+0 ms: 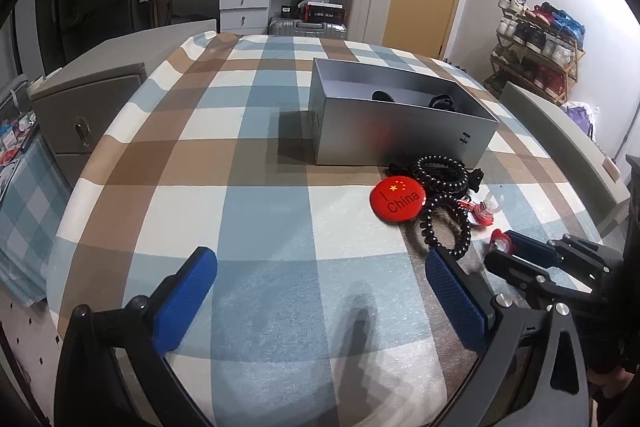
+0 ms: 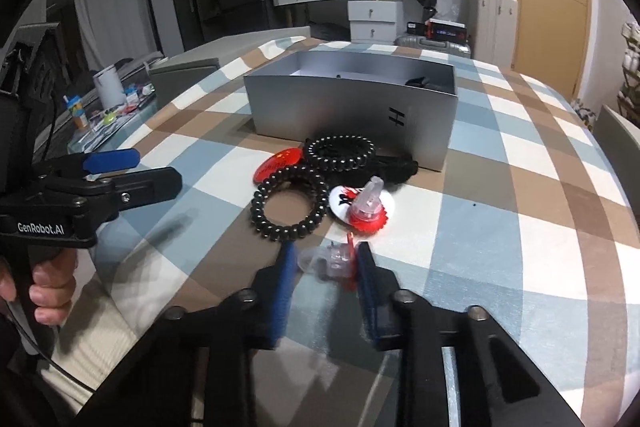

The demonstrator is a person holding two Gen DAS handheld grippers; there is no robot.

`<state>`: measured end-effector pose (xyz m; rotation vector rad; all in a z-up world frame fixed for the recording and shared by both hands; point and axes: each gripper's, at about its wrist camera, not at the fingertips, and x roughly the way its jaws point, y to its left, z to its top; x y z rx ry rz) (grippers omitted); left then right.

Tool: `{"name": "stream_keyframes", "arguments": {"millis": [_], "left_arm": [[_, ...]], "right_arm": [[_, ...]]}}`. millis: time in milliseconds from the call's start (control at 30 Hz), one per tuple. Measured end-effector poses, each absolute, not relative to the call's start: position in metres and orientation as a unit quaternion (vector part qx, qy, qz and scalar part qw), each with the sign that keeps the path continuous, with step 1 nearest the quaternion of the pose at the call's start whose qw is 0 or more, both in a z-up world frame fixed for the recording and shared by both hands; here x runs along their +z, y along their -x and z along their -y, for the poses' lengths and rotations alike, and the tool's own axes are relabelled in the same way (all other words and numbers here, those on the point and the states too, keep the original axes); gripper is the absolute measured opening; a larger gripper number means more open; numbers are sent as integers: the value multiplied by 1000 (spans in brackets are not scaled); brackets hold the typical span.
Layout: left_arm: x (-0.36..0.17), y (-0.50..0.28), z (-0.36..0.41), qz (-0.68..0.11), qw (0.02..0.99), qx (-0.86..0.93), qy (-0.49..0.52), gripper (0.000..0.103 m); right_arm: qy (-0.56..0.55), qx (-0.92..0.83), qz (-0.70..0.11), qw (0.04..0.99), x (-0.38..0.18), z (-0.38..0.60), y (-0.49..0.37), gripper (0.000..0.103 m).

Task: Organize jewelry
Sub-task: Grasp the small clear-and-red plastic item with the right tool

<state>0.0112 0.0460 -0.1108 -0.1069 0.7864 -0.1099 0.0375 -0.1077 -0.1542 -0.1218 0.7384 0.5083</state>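
A grey open box [image 1: 400, 123] [image 2: 352, 107] stands on the checked tablecloth with dark items inside. In front of it lie a red "I China" badge [image 1: 397, 201] [image 2: 278, 161], two black spiral hair ties [image 1: 442, 173] [image 2: 287, 207], a white and red badge [image 2: 340, 205] and a clear and red ornament [image 2: 366, 207]. My right gripper [image 2: 326, 259] [image 1: 502, 251] is closed around a small clear and red piece [image 2: 334, 259] at the table surface. My left gripper [image 1: 320, 299] is open and empty, hovering left of the pile; it also shows in the right wrist view [image 2: 132, 169].
The checked tablecloth [image 1: 240, 187] covers the table. Grey chairs [image 1: 88, 107] [image 1: 560, 131] stand at the left and right sides. A side table with bottles and clutter [image 2: 108, 103] is at the left. Drawers, suitcases and a shoe rack stand behind.
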Motion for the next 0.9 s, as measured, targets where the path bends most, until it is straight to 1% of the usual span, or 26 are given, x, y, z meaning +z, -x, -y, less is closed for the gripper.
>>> {"name": "stream_keyframes", "arguments": {"millis": [233, 400, 700, 900], "left_arm": [[-110, -23, -49, -395, 915, -57, 59, 102], [-109, -41, -45, -411, 906, -76, 65, 102], [-115, -74, -31, -435, 891, -125, 46, 101], [-120, -87, -24, -462, 877, -130, 29, 97]], "right_arm": [[16, 244, -347, 906, -148, 122, -39, 28], [12, 244, -339, 908, -143, 127, -37, 28], [4, 251, -330, 910, -139, 133, -35, 28], [-8, 247, -336, 909, -143, 136, -42, 28]]}}
